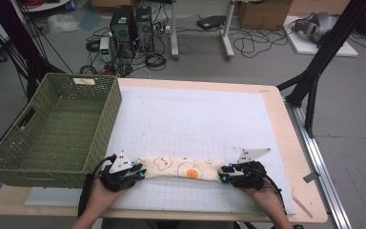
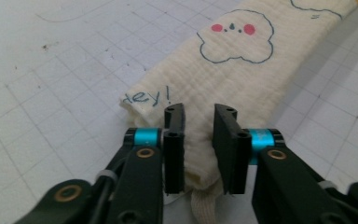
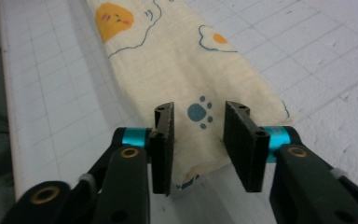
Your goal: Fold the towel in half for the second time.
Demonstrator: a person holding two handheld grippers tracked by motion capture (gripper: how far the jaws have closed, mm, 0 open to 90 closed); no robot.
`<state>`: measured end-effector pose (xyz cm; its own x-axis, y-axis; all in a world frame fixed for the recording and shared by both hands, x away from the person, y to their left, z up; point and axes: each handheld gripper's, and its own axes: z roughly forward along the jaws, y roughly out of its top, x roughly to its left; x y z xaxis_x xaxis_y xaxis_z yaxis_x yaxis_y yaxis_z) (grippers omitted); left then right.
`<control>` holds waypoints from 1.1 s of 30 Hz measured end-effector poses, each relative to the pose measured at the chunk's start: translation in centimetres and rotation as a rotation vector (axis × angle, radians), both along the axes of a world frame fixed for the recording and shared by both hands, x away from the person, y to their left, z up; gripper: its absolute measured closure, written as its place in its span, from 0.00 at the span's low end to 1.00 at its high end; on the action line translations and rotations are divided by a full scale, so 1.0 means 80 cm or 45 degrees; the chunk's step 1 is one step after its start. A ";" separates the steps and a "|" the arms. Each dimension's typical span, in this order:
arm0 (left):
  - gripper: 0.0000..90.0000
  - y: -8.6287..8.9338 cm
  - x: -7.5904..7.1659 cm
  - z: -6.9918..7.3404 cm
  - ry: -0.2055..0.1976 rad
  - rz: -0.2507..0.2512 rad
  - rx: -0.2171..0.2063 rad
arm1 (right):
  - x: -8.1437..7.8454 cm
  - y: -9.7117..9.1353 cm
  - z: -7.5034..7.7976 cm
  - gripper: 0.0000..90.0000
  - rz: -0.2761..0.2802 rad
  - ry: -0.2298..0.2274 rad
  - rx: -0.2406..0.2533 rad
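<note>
A long folded cream cloth printed with fried eggs and clouds lies across the near part of the white grid mat. My left gripper is at the cloth's left end. In the left gripper view its jaws stand a little apart astride the cloth, which lies smooth in the gap by the blue lettering. My right gripper is at the cloth's right end. Its jaws stand apart over the cloth, with a blue paw print lying flat between them.
A green woven basket stands on the table's left side, overhanging the edge, close to my left gripper. The wooden table rim frames the mat. Computer towers, cables and black stand legs are on the floor beyond.
</note>
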<state>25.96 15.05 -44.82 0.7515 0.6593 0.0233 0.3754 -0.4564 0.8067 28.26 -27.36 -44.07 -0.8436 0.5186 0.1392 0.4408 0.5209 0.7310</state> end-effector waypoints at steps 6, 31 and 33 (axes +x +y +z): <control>0.98 -0.003 -0.001 0.004 -0.031 0.006 0.034 | 0.006 0.005 0.008 0.96 0.035 -0.003 -0.044; 0.97 0.003 -0.001 0.000 -0.049 0.054 0.014 | 0.014 0.001 0.000 0.93 -0.017 -0.018 -0.021; 0.95 0.005 -0.001 0.004 -0.050 0.055 -0.006 | 0.014 0.001 0.002 0.87 -0.011 -0.014 -0.011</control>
